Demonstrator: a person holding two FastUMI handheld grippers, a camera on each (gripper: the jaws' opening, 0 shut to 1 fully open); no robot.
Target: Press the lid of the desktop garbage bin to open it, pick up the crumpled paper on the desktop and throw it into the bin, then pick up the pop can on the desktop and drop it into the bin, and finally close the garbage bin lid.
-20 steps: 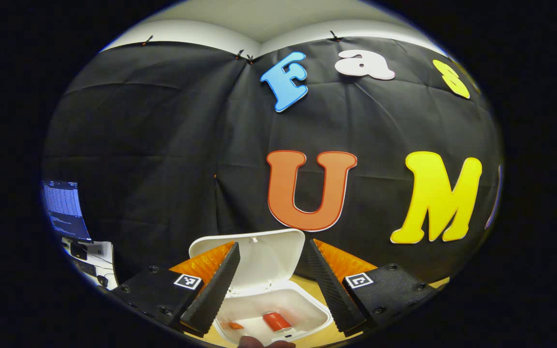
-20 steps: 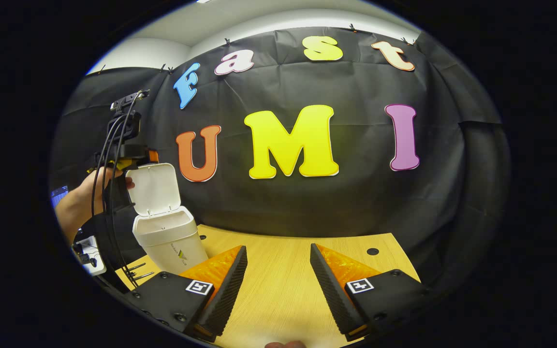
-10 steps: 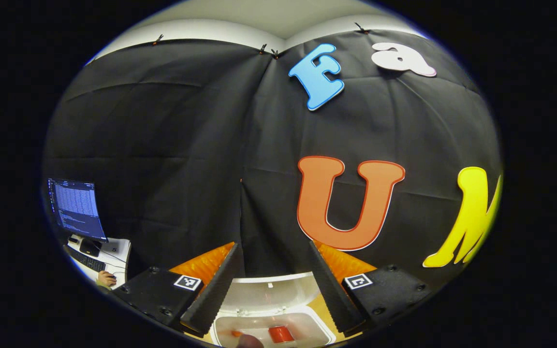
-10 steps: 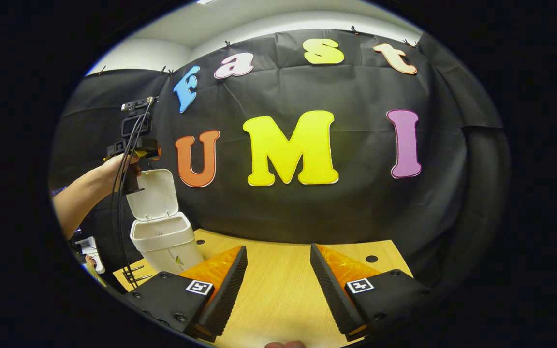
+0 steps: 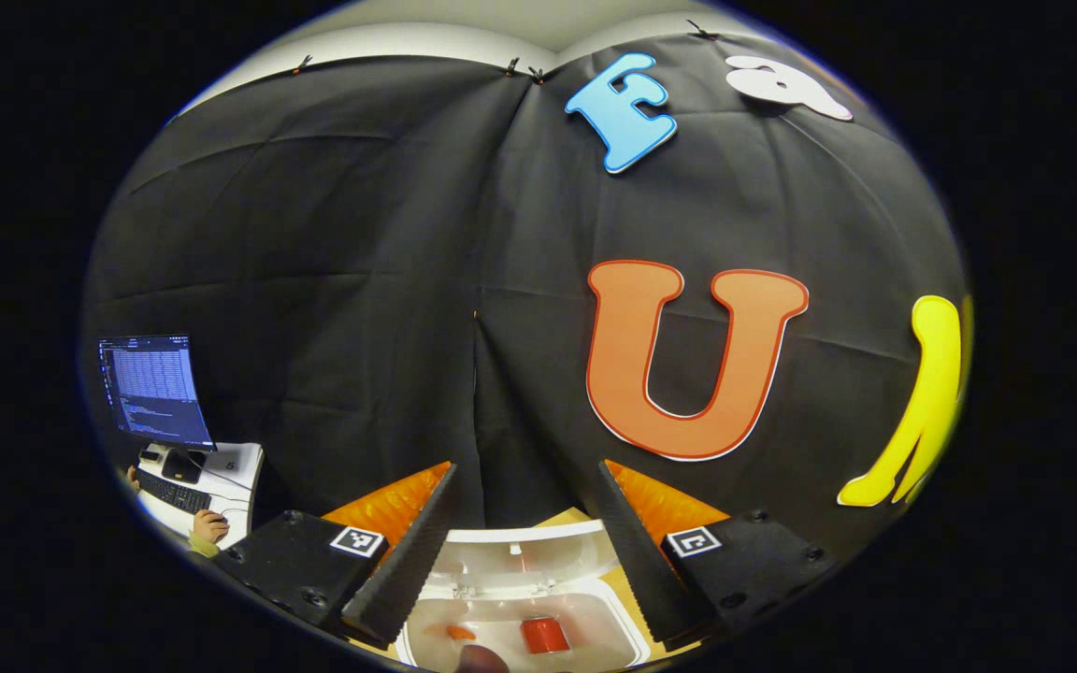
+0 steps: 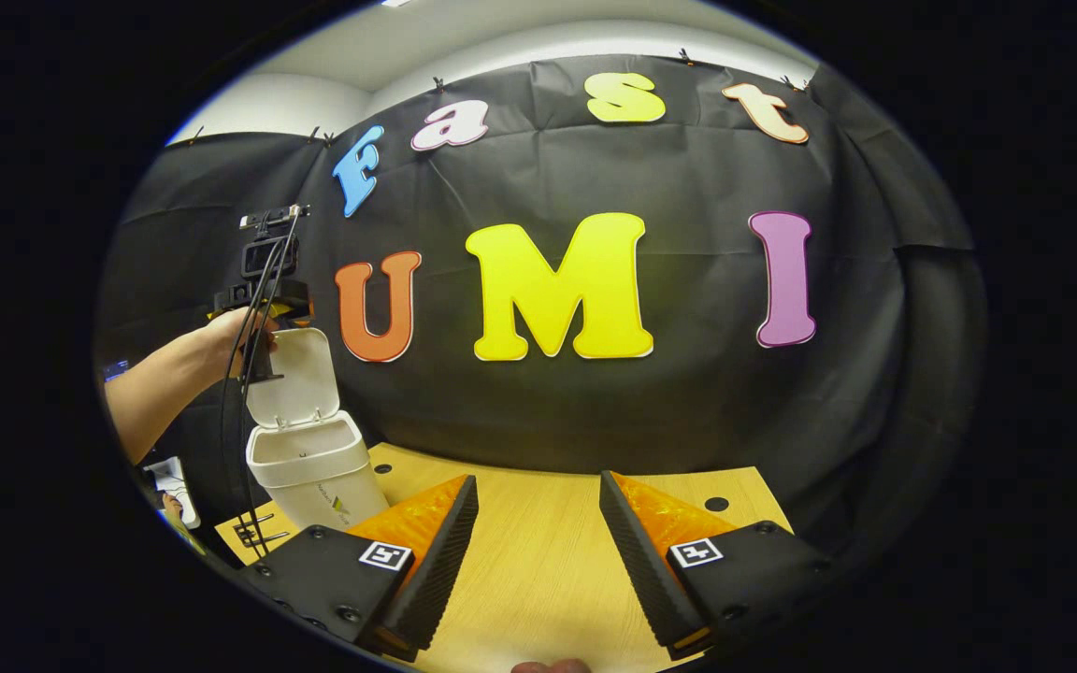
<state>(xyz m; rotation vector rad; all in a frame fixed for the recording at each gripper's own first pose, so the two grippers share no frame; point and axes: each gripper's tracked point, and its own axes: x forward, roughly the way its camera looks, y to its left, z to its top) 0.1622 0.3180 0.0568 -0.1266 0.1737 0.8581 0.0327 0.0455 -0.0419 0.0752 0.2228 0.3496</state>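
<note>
Risk now lies at the lid [image 6: 300,374]: the left gripper [image 5: 520,551], fingers spread and holding nothing, hangs above the open bin [image 6: 314,467]; pushing off-centre could tip the light bin or leave the lid unlatched; the pop can [image 5: 544,636] lies inside; the crumpled paper is hard to identify; the right gripper [image 6: 534,551] hovers released over the table [image 6: 538,561].
</note>
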